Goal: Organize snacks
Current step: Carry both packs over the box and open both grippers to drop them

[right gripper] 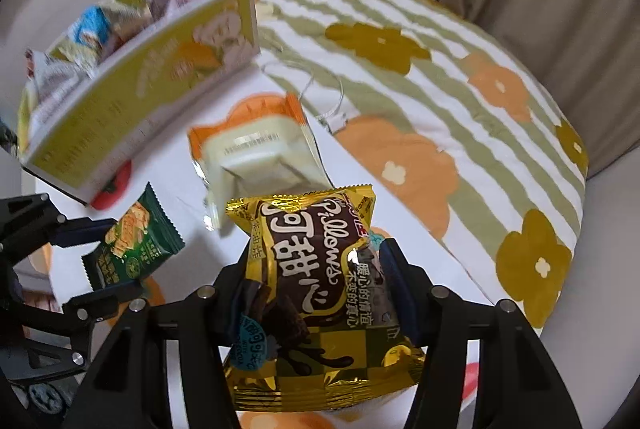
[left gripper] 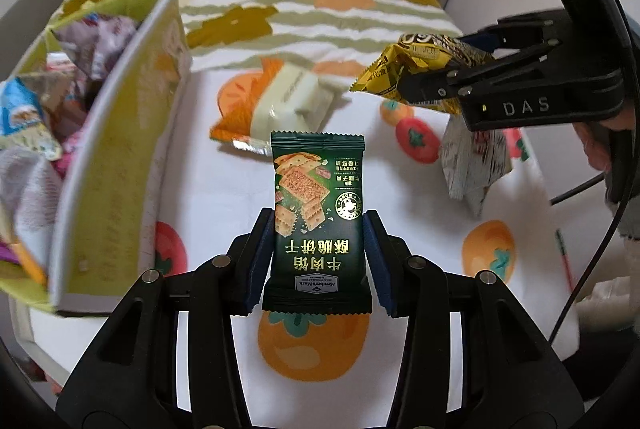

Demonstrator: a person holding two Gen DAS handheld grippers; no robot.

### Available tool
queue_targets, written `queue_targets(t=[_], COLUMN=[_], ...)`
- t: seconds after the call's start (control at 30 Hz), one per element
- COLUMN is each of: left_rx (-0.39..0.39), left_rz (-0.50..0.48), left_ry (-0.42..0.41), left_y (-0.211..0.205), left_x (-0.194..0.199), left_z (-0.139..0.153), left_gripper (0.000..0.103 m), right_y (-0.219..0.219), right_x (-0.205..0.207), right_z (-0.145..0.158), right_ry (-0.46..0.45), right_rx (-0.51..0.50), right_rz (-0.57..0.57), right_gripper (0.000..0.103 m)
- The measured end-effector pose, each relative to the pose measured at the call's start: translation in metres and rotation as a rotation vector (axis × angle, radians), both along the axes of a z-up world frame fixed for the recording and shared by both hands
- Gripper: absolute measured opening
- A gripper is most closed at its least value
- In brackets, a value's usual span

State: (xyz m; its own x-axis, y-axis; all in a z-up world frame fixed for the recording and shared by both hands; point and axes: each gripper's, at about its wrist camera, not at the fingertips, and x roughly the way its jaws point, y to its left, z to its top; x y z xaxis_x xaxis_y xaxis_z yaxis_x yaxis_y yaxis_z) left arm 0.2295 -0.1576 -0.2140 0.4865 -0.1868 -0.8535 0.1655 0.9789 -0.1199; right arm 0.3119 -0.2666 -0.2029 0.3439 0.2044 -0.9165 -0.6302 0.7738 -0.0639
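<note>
Item one: your left claw (left gripper: pixel 320 257), closed tight on a dark green cracker packet (left gripper: pixel 318 213), pads pressing both long edges, packet standing upright and clear of the fruit-print cloth (left gripper: pixel 224 189). Item two: your right claw (right gripper: pixel 316 293), clamped on a gold chocolate pillow snack bag (right gripper: pixel 316 293), which bulges and creases between the pads; it also hangs above the cloth. Item three: a yellow-green cardboard box (left gripper: pixel 120 149), off to the left in both views, already holding a loose heap of assorted packets. Item four: a pale, orange-edged packet (left gripper: pixel 280 101) lying on the cloth between the box and your claws. Item five: a silvery white packet (left gripper: pixel 472 169) below the right claw in the left view; whether it rests on the cloth or dangles cannot be told. Item six: a flowered, striped quilt (right gripper: pixel 400 41) behind, curtains beyond. Risks, by judgement: the gold bag is puffy and slick, so it may squirt out or burst if you squeeze harder; the green packet is gripped low and could pivot when you swing it. The box wall stands tall, so a low approach could knock it or snag a packet's edge, and both claws heading there together may collide.
</note>
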Motion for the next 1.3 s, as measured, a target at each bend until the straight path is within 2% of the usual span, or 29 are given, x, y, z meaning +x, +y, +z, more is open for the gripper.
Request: queue_targets(t=[0.33, 0.5, 0.63, 0.83, 1.03, 1.3], left_rx=[-0.010, -0.007, 0.005, 0.025, 0.029, 0.005], left_rz=[0.089, 0.142, 0.167, 0.163, 0.140, 0.106], left_ry=[-0.158, -0.209, -0.232, -0.214, -0.178, -0.078], left_y=[0.052, 0.099, 0.142, 0.203, 0.265, 0.326], left_x=[-0.015, -0.014, -0.010, 0.001, 0.017, 0.044], left_z=[0.093, 0.123, 0.138, 0.140, 0.127, 0.081], left_gripper=[0.041, 0.041, 0.041, 0.041, 0.041, 0.041], right_y=[0.018, 0.047, 0.080, 0.144, 0.195, 0.230], right_x=[-0.022, -0.028, -0.033, -0.034, -0.029, -0.016], right_z=[0.081, 0.114, 0.129, 0.134, 0.124, 0.098], right_ry=[-0.099, -0.124, -0.144, -0.142, -0.120, -0.077], right_rx=[0.135, 0.209, 0.249, 0.277, 0.310, 0.336], right_rz=[-0.066, -0.091, -0.095, -0.094, -0.158, -0.308], right_gripper=[0.054, 0.055, 0.054, 0.054, 0.054, 0.054])
